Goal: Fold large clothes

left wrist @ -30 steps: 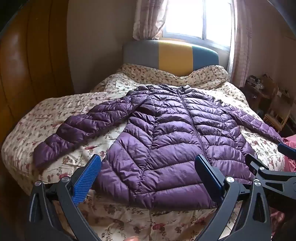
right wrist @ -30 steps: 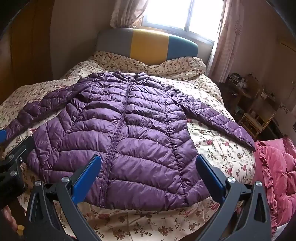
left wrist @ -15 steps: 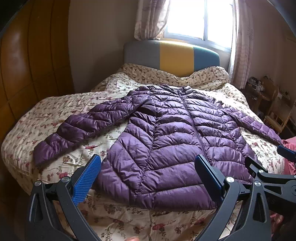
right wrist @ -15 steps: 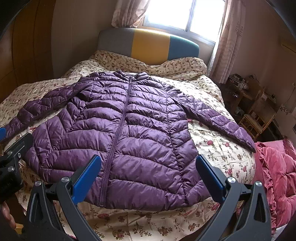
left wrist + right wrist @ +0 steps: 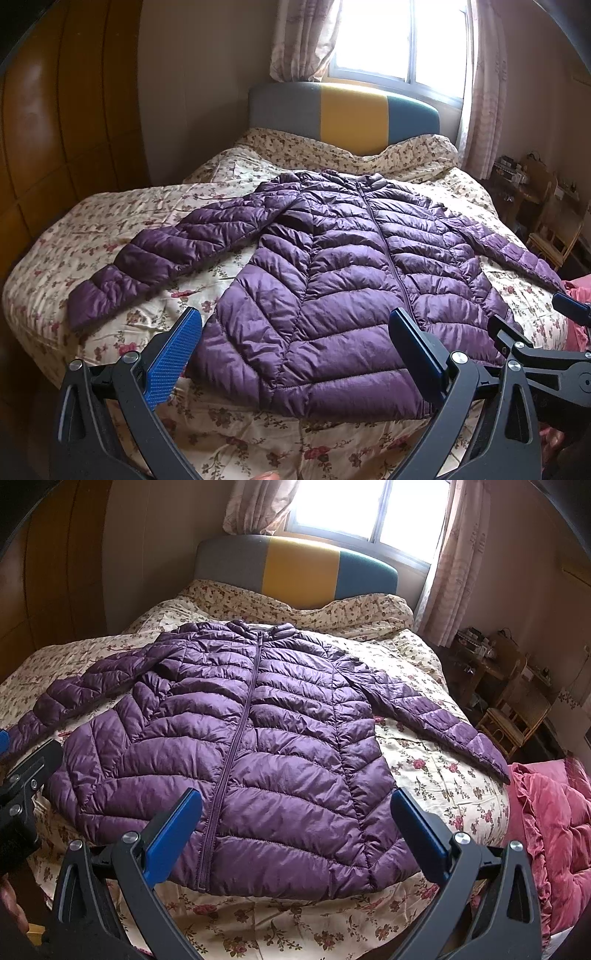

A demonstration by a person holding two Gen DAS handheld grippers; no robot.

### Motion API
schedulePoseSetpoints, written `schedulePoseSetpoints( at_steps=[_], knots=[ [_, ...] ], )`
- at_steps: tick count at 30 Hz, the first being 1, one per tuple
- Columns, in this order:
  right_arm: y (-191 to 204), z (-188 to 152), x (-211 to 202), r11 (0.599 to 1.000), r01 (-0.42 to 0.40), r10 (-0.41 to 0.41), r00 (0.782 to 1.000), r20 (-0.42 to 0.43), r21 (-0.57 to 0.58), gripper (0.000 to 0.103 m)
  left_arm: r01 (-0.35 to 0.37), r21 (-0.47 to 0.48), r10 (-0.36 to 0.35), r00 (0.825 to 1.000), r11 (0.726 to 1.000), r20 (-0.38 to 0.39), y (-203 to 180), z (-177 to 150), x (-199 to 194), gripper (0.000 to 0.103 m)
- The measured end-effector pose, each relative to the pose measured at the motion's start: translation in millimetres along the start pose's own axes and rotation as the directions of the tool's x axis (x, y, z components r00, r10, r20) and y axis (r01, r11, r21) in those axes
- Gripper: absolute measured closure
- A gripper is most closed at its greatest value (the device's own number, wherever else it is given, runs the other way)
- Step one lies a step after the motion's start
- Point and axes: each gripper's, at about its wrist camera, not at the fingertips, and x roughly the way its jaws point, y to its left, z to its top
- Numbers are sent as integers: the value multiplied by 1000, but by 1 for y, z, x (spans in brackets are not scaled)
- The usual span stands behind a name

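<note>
A purple quilted puffer jacket lies flat, front up and zipped, on the floral bedspread, collar toward the headboard, both sleeves spread outward. My left gripper hovers open above the hem's left half, nothing between its blue pads. My right gripper hovers open above the hem's right half, also holding nothing. The right gripper shows at the right edge of the left wrist view; part of the left gripper shows at the left edge of the right wrist view.
A grey, yellow and teal headboard stands under a bright window with curtains. Wooden wardrobe panels line the left wall. A pink ruffled quilt lies off the bed's right corner, beside a wicker chair and cluttered small furniture.
Both views have drifted slightly, so the jacket sits a little lower in each frame. Both grippers stay open, and the jacket has not moved.
</note>
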Motion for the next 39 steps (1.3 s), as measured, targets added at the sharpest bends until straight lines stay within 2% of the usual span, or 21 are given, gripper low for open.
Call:
schedulePoseSetpoints(
  at_steps=[39],
  knots=[
    [-8, -3, 11, 1000, 13, -13, 1000, -11, 9, 2, 1, -23, -1, 1000, 1000, -13, 3, -5, 7, 3]
  ],
)
